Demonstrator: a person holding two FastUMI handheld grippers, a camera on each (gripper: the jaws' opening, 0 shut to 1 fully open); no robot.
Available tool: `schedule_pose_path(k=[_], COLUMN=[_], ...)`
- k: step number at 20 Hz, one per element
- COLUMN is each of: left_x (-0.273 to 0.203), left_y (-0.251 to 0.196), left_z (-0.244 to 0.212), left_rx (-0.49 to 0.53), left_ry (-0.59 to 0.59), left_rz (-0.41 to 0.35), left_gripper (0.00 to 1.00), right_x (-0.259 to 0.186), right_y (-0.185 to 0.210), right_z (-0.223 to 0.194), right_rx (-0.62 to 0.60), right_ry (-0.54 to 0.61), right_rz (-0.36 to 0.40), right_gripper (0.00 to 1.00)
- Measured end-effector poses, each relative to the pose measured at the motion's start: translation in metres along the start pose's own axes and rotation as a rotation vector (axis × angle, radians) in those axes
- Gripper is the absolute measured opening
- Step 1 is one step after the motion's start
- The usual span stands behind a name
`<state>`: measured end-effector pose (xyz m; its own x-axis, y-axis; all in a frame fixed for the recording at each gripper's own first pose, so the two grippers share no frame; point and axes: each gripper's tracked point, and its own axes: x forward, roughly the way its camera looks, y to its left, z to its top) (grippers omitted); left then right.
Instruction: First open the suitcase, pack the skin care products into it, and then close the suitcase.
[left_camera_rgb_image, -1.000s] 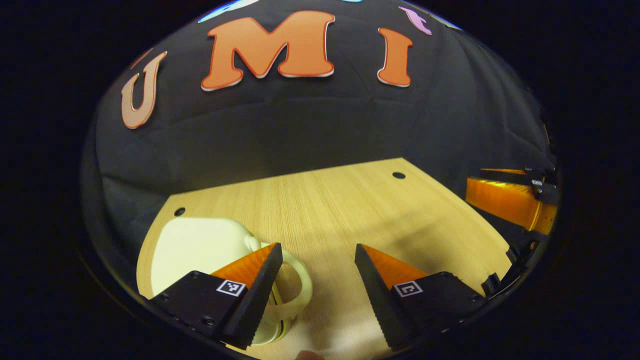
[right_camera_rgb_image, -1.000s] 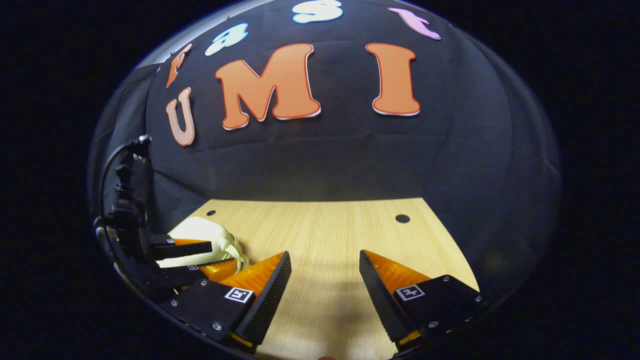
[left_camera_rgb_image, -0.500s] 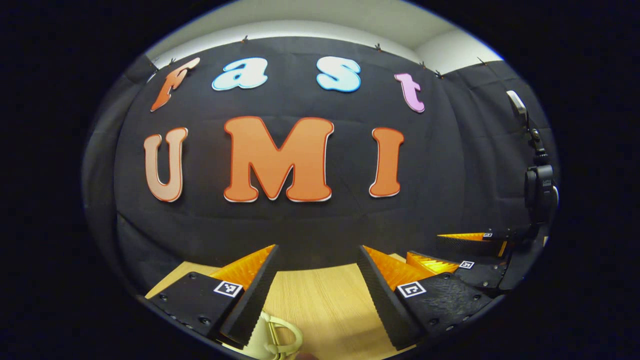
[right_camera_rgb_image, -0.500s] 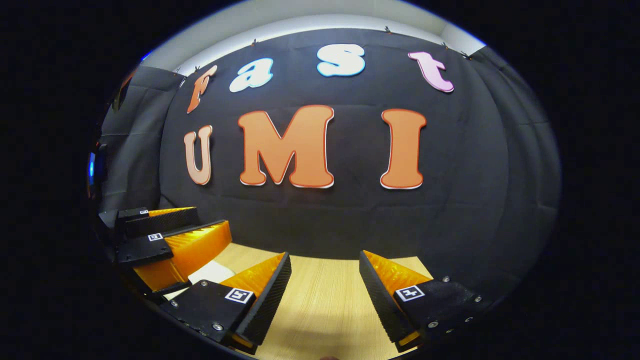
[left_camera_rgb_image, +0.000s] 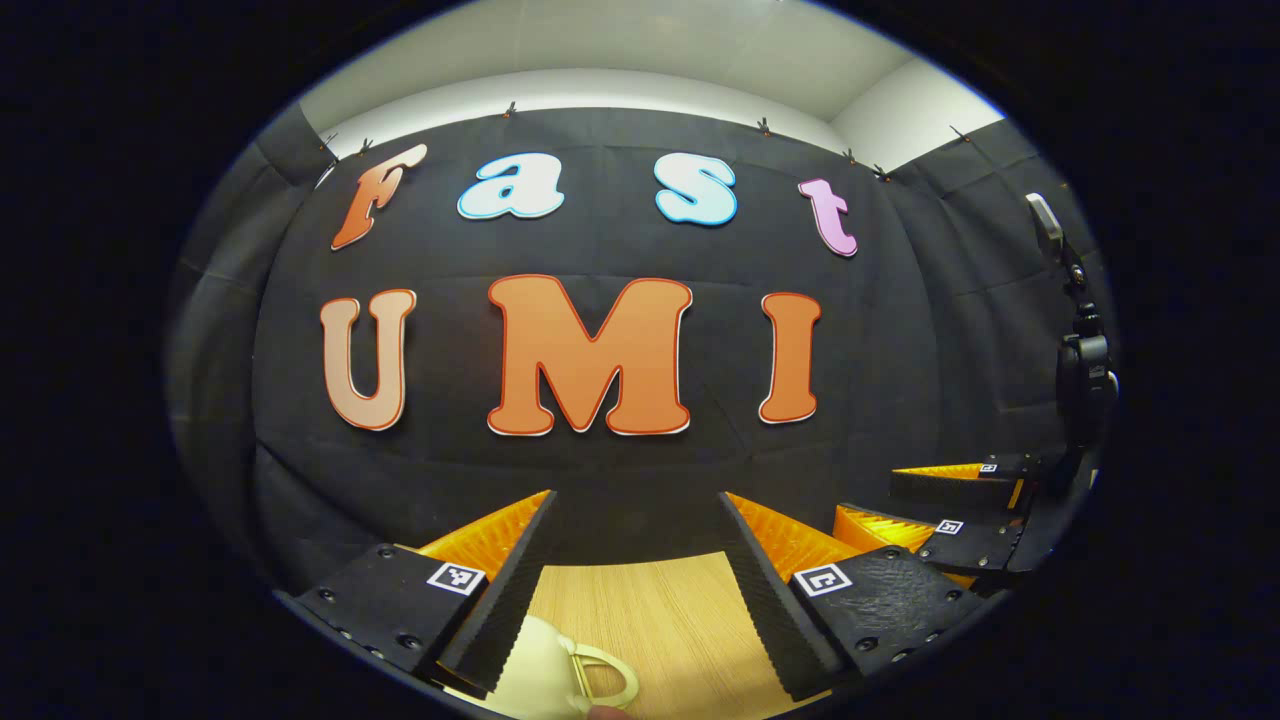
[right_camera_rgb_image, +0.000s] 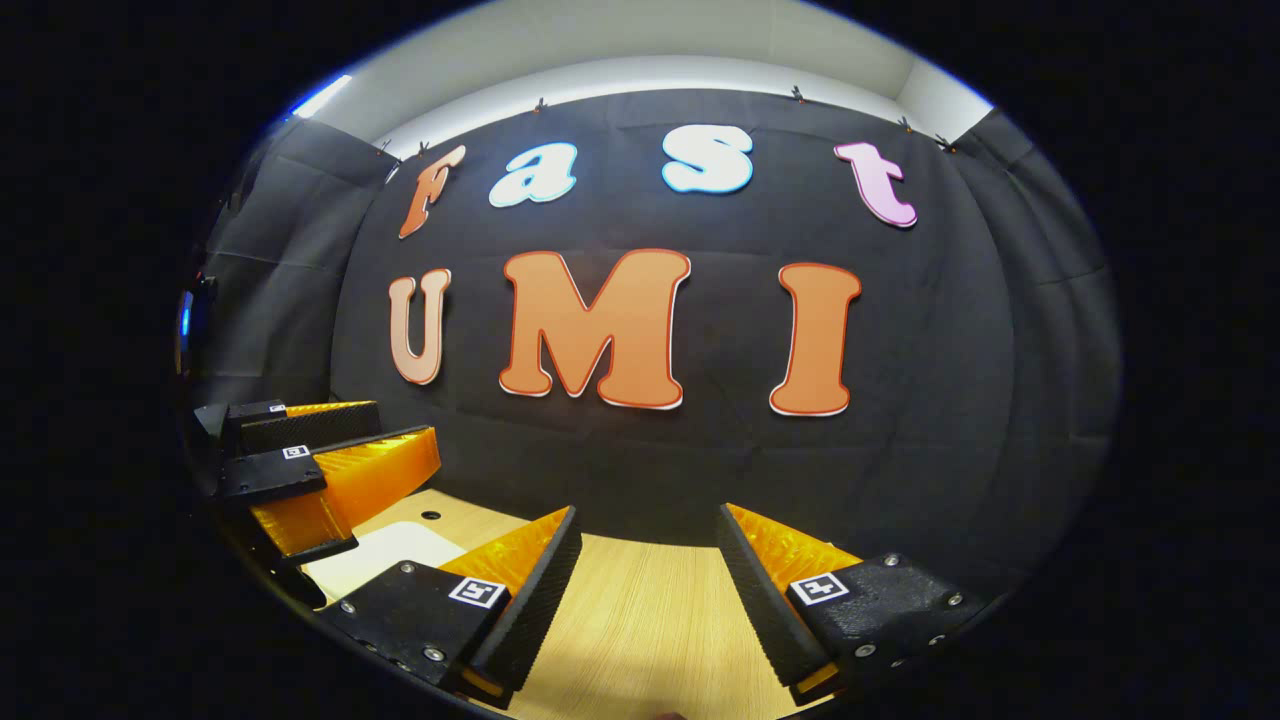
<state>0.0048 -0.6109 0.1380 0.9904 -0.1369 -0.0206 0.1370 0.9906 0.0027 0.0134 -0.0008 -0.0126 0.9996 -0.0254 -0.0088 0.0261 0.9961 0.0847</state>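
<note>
Both the left claw (left_camera_rgb_image: 632, 580) and right claw (right_camera_rgb_image: 648, 590) are held released (nothing between the fingers) above the bench (right_camera_rgb_image: 640, 640); the cream suitcase (left_camera_rgb_image: 545, 680) is seen closed.

table (right_camera_rgb_image: 640, 620): light wood (two small dark holes) | wall (right_camera_rgb_image: 700, 470): black cloth

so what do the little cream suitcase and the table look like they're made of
The suitcase looks like moulded hard plastic: smooth, cream, softly glossy, with rounded edges and a matching loop handle. The table looks like light wood or wood-look laminate, matte, with a fine straight grain running away from the camera; which of the two cannot be told.
</note>
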Motion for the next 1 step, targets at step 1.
schedule_pose_path(k=[1], left_x=[-0.0015], left_y=[0.0023], left_z=[-0.0009], left_rx=[0.008], left_ry=[0.003], left_rz=[0.008], left_gripper=[0.96], right_x=[-0.0015], right_y=[-0.0014], right_z=[-0.0038], right_rx=[-0.012], right_ry=[0.002], right_rz=[-0.008], right_gripper=[0.88])
